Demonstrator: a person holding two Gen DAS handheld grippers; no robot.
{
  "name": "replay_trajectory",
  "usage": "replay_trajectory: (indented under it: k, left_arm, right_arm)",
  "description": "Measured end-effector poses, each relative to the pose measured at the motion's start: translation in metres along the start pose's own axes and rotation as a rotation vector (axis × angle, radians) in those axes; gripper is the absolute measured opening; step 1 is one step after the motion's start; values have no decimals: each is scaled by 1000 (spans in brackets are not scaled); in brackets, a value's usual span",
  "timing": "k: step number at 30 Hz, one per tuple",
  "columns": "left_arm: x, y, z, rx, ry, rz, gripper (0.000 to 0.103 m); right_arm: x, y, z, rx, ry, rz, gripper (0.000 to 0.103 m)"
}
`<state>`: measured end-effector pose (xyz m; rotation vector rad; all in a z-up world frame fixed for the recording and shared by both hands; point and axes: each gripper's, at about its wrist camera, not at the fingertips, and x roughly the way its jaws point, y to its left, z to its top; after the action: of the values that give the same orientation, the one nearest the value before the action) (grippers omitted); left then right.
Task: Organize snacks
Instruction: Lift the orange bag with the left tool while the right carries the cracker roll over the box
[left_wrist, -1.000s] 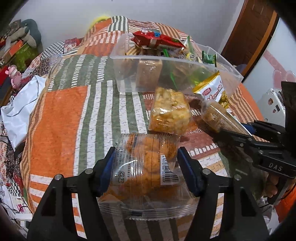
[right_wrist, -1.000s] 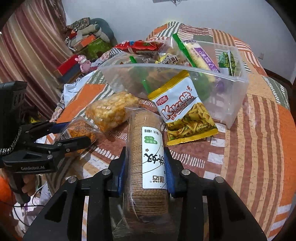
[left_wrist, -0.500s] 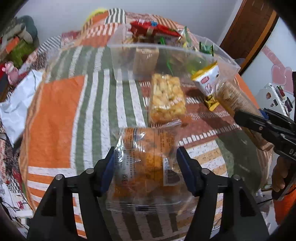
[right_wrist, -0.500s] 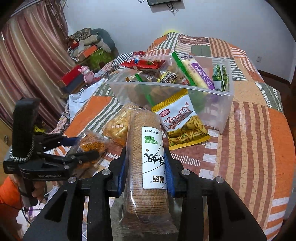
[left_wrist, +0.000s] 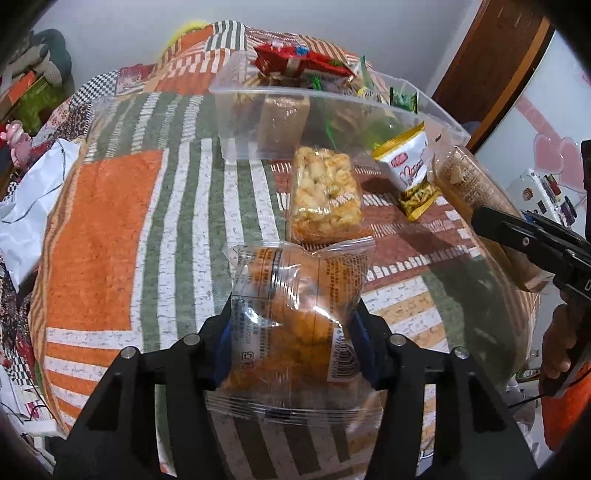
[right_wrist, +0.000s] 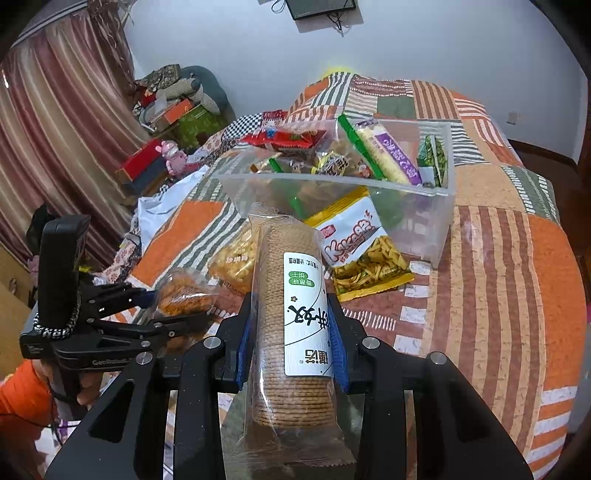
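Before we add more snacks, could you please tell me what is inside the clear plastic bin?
The clear bin holds a red packet, a yellow puffed stick pack, a green packet and small wrapped snacks; anything beneath them is hidden.

- The clear bin (left_wrist: 332, 99) is looking like see-through plastic, smooth and a bit frosted along the walls.
- The orange snack bag (left_wrist: 299, 321) is showing glossy clear film, crinkling and catching glare.
- The cracker sleeve (right_wrist: 291, 314) is wearing shiny clear wrap with a smooth white paper-like label.
- The yellow chip bag (right_wrist: 362, 251) is looking like slick printed foil.
- The left tongs (left_wrist: 293, 328) and right tongs (right_wrist: 291, 343) are showing matt black plastic, blue pads, shiny metal screws.
- The bed quilt (left_wrist: 110, 221) is looking like soft matt cloth.
- The curtain (right_wrist: 55, 129) is hanging as slightly sheeny fabric.
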<state>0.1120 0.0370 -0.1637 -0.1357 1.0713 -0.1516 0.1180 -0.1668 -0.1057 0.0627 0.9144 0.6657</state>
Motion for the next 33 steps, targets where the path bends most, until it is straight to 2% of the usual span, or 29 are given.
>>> replay_trajectory:
  k: [8, 13, 24, 33]
  left_arm:
    - [-41, -12, 13, 56, -116, 62, 52]
    - [-55, -18, 29, 69, -168, 59, 52]
    - [-61, -43, 79, 94, -258, -6, 52]
    - [-49, -59, 114, 109, -282, -33, 52]
  right_arm:
    - [-20, -2, 13, 0, -67, -22, 32]
    - [-29, -5, 23, 2, -112, -52, 32]
    - [-33, -23, 50, 41, -170, -95, 32]
    - [-24, -34, 68, 67, -189, -126, 32]
